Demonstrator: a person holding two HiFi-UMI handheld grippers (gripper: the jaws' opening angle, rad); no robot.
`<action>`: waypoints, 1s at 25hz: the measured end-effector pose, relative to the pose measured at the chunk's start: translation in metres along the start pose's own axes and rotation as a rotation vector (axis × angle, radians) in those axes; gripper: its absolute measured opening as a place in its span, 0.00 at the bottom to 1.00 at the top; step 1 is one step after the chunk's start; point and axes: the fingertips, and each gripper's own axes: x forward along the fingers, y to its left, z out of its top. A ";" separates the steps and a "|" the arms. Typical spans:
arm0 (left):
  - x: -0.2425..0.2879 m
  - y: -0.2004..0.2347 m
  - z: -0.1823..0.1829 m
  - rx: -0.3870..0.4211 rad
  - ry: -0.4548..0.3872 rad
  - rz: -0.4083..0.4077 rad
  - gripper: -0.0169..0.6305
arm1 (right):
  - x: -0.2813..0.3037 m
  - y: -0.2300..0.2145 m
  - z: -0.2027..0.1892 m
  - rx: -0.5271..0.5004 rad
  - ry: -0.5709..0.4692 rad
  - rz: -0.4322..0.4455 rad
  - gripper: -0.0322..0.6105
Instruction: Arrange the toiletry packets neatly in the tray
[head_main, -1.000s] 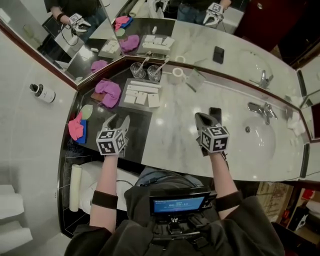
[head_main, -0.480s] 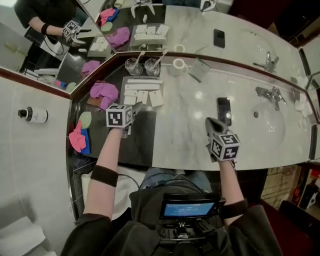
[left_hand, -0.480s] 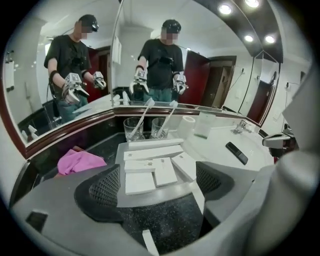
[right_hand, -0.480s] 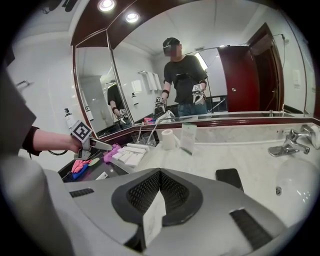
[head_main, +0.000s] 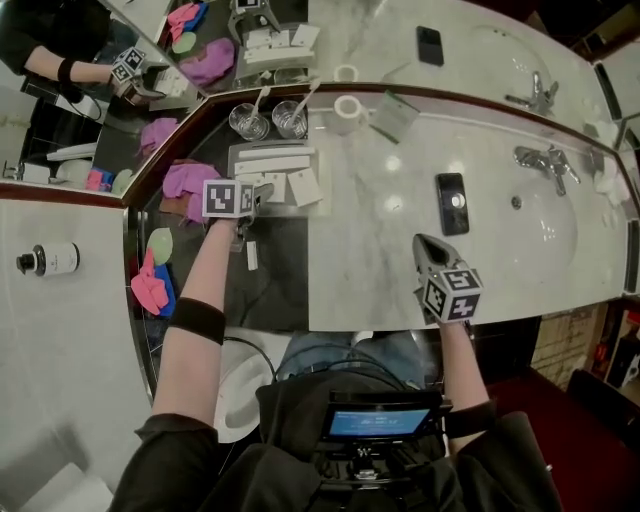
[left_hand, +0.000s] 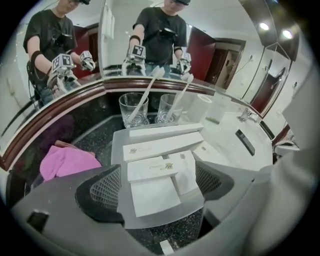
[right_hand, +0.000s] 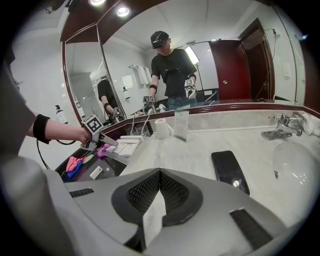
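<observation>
Packet (right_hand: 152, 217) pinched in right claw (right_hand: 159, 187); left claw (left_hand: 157, 187) just opened, empty.

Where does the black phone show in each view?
Head view: phone right of centre, left of the sink.
Left gripper view: far right, at mid-height.
Right gripper view: right of centre, just above the jaws.
Shared landmark: the white roll by the mirror.

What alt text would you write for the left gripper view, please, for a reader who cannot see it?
The left tool, its jaws just opened wide and gripping nothing, hovers over a grey tray of white toiletry packets on a dark counter. Behind stand two glasses before a mirror; a pink cloth lies left.
</observation>
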 end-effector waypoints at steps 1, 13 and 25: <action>0.003 0.001 -0.002 -0.006 0.010 -0.005 0.74 | 0.001 0.001 -0.001 0.001 0.002 0.000 0.07; 0.014 0.009 0.001 -0.027 0.004 0.012 0.55 | 0.004 0.001 -0.002 -0.008 0.019 -0.009 0.07; -0.005 0.001 0.002 0.019 -0.044 0.011 0.52 | 0.017 0.006 0.009 -0.044 0.031 0.051 0.07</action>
